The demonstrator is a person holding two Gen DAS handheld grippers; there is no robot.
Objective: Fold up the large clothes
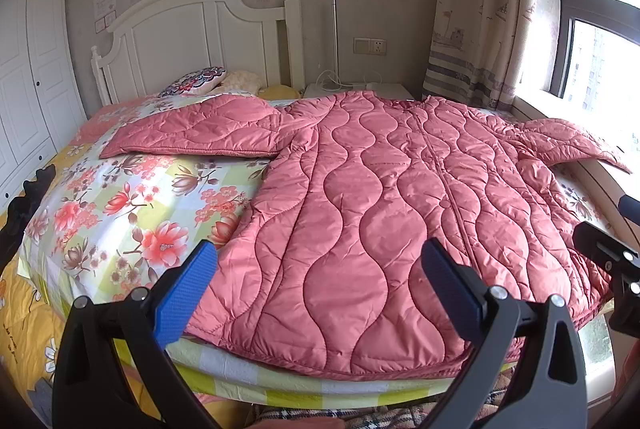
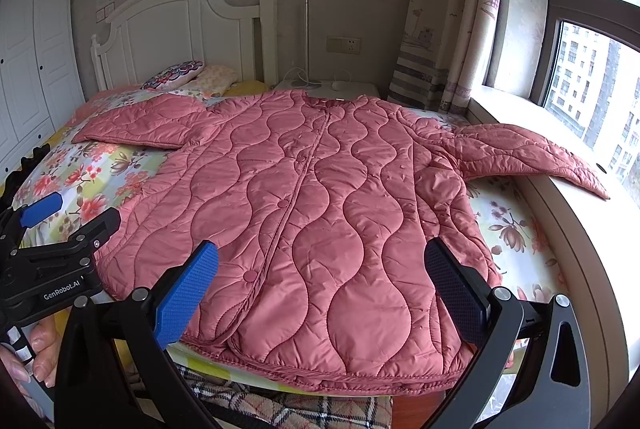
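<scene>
A large pink quilted coat [image 1: 380,197] lies spread flat, front up, on the floral bed, also shown in the right wrist view [image 2: 320,213]. Its left sleeve [image 1: 200,127] lies out across the bedsheet. Its right sleeve [image 2: 532,153] reaches onto the window sill. My left gripper [image 1: 320,265] is open and empty, held above the coat's hem at its left part. My right gripper [image 2: 322,265] is open and empty, above the hem at its right part. The left gripper also shows at the left edge of the right wrist view [image 2: 60,221].
The bed [image 1: 132,205] has a white headboard [image 1: 200,33] and pillows [image 1: 196,85] at the far end. A nightstand [image 1: 360,89] with cables stands behind. Curtain [image 1: 480,29] and window sill [image 2: 568,229] are on the right, a white wardrobe [image 1: 28,77] on the left. Plaid fabric [image 2: 280,409] lies below the bed's near edge.
</scene>
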